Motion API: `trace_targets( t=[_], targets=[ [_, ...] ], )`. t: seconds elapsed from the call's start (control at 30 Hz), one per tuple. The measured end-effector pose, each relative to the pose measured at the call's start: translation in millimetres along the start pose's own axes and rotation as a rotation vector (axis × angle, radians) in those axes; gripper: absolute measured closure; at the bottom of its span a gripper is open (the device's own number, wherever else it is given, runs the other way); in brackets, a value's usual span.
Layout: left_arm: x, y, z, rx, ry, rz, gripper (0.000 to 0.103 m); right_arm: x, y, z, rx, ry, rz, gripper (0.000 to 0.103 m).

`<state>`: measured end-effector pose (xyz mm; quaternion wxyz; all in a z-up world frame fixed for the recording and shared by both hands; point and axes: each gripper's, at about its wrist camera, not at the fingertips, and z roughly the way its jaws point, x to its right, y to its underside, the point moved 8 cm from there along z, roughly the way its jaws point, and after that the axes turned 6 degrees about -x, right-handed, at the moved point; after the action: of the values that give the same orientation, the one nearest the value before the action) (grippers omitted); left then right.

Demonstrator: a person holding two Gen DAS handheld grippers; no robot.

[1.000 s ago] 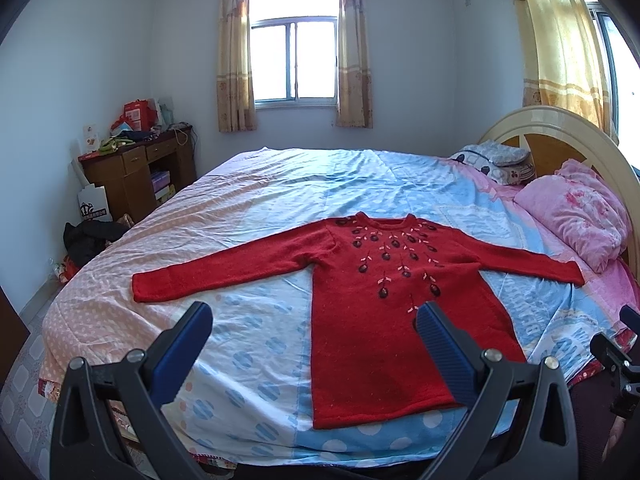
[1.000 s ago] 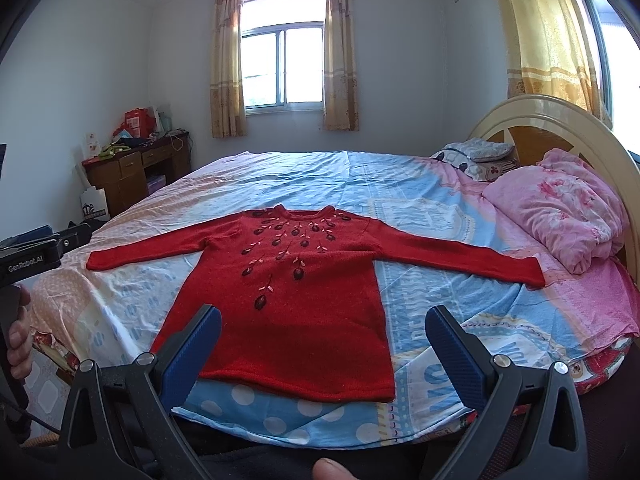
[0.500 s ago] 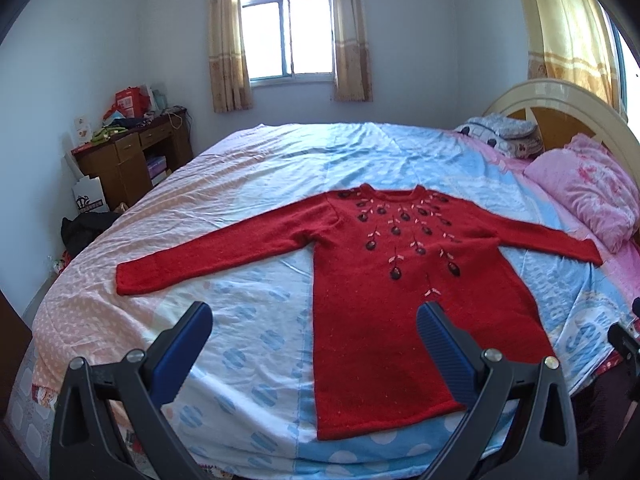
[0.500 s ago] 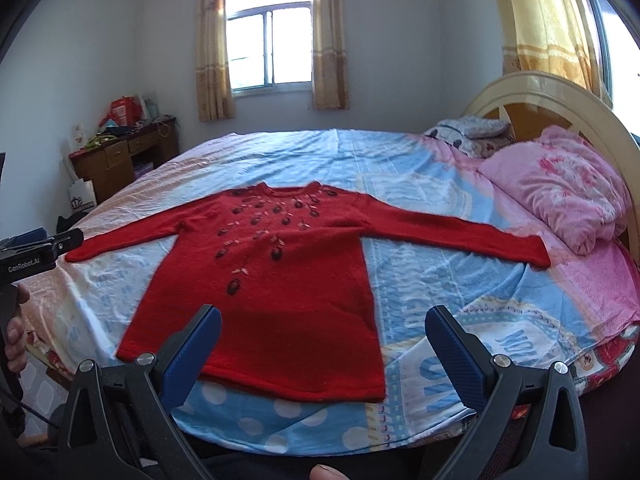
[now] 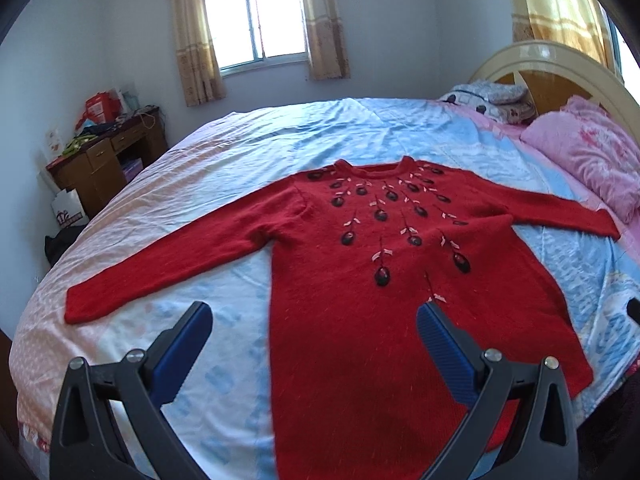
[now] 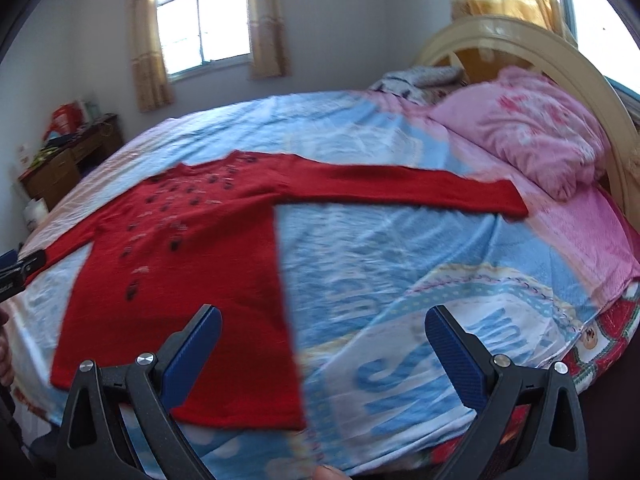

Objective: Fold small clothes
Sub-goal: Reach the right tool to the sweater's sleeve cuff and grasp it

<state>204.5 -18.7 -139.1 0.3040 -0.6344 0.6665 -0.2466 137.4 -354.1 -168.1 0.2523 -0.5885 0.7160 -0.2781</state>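
Observation:
A red knitted sweater (image 5: 360, 280) with dark embroidered flowers lies flat, face up, on the bed, both sleeves stretched out sideways. My left gripper (image 5: 314, 320) is open above the sweater's lower left edge, holding nothing. In the right wrist view the sweater (image 6: 180, 264) fills the left half, and its right sleeve (image 6: 420, 192) reaches toward the pink pillow. My right gripper (image 6: 322, 324) hangs open over the bedsheet just right of the sweater's hem, holding nothing. The left gripper's tip (image 6: 16, 272) shows at the left edge of that view.
The bed (image 5: 200, 184) has a blue and pink sheet. A pink pillow (image 5: 588, 156) and a folded blanket (image 5: 492, 96) lie by the cream headboard (image 5: 560, 64). A cluttered wooden desk (image 5: 104, 156) stands at the far left under the window (image 5: 256, 28).
Both grippers have moved forward and lower over the bed. The right gripper has swung to the right, so the sweater now sits left in its view. The sweater has not moved.

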Motion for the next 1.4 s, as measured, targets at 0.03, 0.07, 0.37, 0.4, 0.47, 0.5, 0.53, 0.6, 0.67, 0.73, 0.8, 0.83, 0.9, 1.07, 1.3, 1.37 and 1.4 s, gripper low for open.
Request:
trace_targets(
  t=[0.03,0.07,0.37,0.4,0.47,0.5,0.53,0.6,0.67,0.73,0.8,0.83,0.9,1.07,1.3,1.37,1.4],
  targets=[
    [3.3,-2.2,5.6,0.0,-0.004,0.008,0.0,9.0,-2.4,6.0,-0.008,0.011,0.015,0.001],
    [6.6,-4.5,11.2,-0.004,-0.01,0.016,0.0,19.3,-5.1,12.3,-0.015,0.025,0.032,0.001],
    [27.4,-30.8,52.2,0.043,-0.072,0.075,0.0,115.1,-23.4,63.1,-0.093,0.08,0.251,0.001],
    [27.6,-34.5,58.5,0.044,-0.089,0.08,0.0,126.0,-26.4,68.1,-0.105,0.086,0.269,0.001],
    [26.5,-39.6,70.4,0.034,-0.103,0.078,0.0,152.3,-35.2,77.9,-0.114,0.085,0.328,0.001],
    [25.7,-42.2,76.6,0.029,-0.109,0.075,0.0,164.4,-39.6,82.5,-0.115,0.08,0.359,0.001],
    [24.7,-44.3,81.8,0.028,-0.118,0.072,0.0,178.6,-43.9,87.3,-0.117,0.08,0.395,0.001],
    [22.6,-47.1,89.3,0.027,-0.135,0.071,0.0,206.0,-51.5,97.3,-0.118,0.082,0.463,0.004],
    [21.3,-47.6,95.8,0.02,-0.144,0.075,0.0,233.4,-58.6,110.0,-0.13,0.081,0.528,0.012],
    [19.9,-48.5,102.8,0.011,-0.151,0.08,0.0,253.8,-64.7,123.0,-0.151,0.085,0.564,0.022],
    [18.1,-50.2,108.1,0.003,-0.16,0.081,0.0,274.5,-72.1,136.1,-0.16,0.104,0.591,0.029],
    [17.7,-51.0,110.8,0.0,-0.161,0.079,0.0,282.3,-74.8,140.4,-0.16,0.115,0.598,0.03],
    [16.1,-53.2,114.5,-0.004,-0.17,0.074,0.0,296.1,-82.5,149.5,-0.158,0.134,0.608,0.036],
    [12.9,-62.8,128.9,-0.025,-0.172,0.047,0.0,317.0,-104.7,172.1,-0.167,0.139,0.616,0.04],
    [6.0,-67.8,141.5,-0.056,-0.165,0.003,0.0,298.7,-124.5,190.1,-0.195,0.147,0.517,0.073],
    [5.4,-67.4,141.2,-0.057,-0.161,0.0,0.0,294.0,-127.1,192.0,-0.2,0.155,0.492,0.081],
    [5.2,-67.7,141.1,-0.058,-0.159,0.004,0.0,291.3,-128.1,190.4,-0.2,0.163,0.476,0.085]
  ],
)
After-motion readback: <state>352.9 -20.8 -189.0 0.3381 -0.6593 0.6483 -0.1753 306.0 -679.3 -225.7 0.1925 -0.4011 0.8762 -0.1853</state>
